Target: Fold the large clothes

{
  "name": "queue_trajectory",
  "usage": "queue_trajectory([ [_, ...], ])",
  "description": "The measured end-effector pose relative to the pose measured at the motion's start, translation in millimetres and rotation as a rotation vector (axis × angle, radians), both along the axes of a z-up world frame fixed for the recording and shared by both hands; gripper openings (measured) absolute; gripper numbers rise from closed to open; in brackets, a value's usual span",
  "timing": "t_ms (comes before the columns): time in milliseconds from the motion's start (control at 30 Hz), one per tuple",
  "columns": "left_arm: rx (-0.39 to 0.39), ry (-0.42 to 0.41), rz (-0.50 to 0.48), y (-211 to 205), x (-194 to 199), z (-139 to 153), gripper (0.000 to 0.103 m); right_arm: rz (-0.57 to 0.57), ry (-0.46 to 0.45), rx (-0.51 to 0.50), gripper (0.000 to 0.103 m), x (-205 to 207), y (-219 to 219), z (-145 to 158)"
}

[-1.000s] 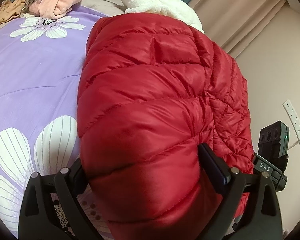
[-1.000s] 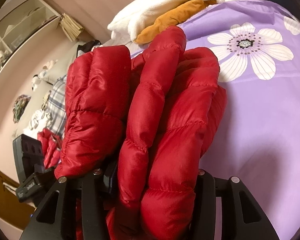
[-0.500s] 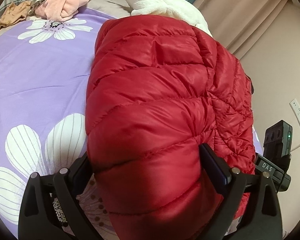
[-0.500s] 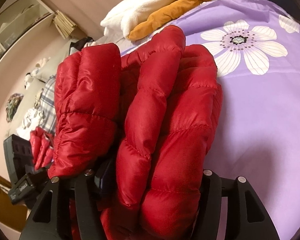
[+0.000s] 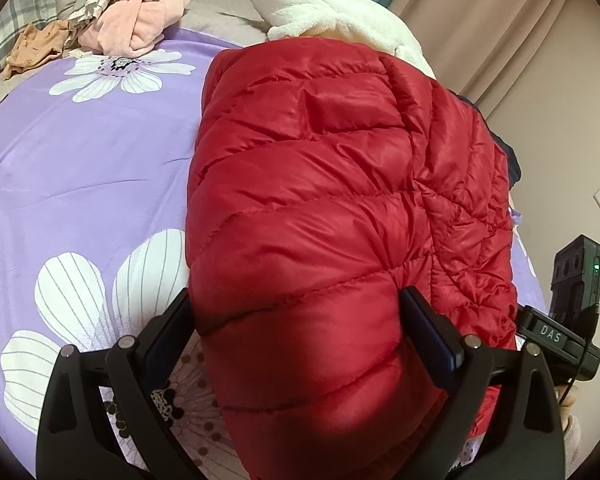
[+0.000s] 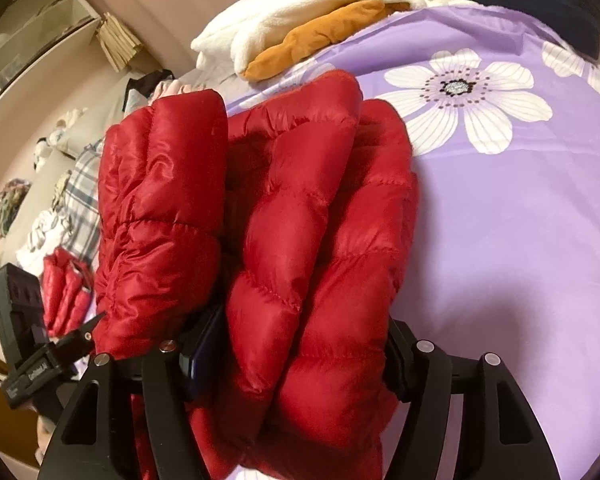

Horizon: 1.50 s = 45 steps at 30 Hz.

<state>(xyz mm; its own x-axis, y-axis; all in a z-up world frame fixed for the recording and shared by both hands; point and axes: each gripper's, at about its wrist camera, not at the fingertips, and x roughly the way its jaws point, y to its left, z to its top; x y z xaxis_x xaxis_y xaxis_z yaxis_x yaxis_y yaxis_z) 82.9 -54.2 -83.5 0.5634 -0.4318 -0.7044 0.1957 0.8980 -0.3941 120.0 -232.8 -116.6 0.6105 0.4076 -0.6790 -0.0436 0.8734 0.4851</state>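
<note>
A red puffer jacket (image 5: 320, 200) lies folded into a thick bundle on the purple flowered bedsheet (image 5: 80, 180). My left gripper (image 5: 296, 320) spans its near end, and both pads dent the padding. In the right wrist view the red puffer jacket (image 6: 300, 240) shows as stacked puffy folds. My right gripper (image 6: 300, 348) has two of those folds between its jaws, which are opening while the padding still fills the gap and bulges against both pads. A sleeve (image 6: 160, 200) sits outside the left finger. The sheet (image 6: 520, 240) lies bare to the right.
Pink and plaid clothes (image 5: 140, 20) are heaped at the bed's far left. A white fleece (image 5: 340, 28) lies behind the jacket. An orange garment (image 6: 320, 36) and a dark one (image 6: 540, 0) lie at the far edge. Shelves (image 6: 40, 20) stand beyond the bed.
The right gripper's jaws have spread wider around the jacket folds, which have puffed out with them. The left gripper keeps the same width, and its view has swung slightly.
</note>
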Motion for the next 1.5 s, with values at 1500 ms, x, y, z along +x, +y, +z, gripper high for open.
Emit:
queue_trajectory([
  [1500, 0.085, -0.029, 0.003, -5.7, -31.7, 9.6, 0.092, 0.067, -0.154, -0.148, 0.040, -6.9, 43.0, 36.1],
])
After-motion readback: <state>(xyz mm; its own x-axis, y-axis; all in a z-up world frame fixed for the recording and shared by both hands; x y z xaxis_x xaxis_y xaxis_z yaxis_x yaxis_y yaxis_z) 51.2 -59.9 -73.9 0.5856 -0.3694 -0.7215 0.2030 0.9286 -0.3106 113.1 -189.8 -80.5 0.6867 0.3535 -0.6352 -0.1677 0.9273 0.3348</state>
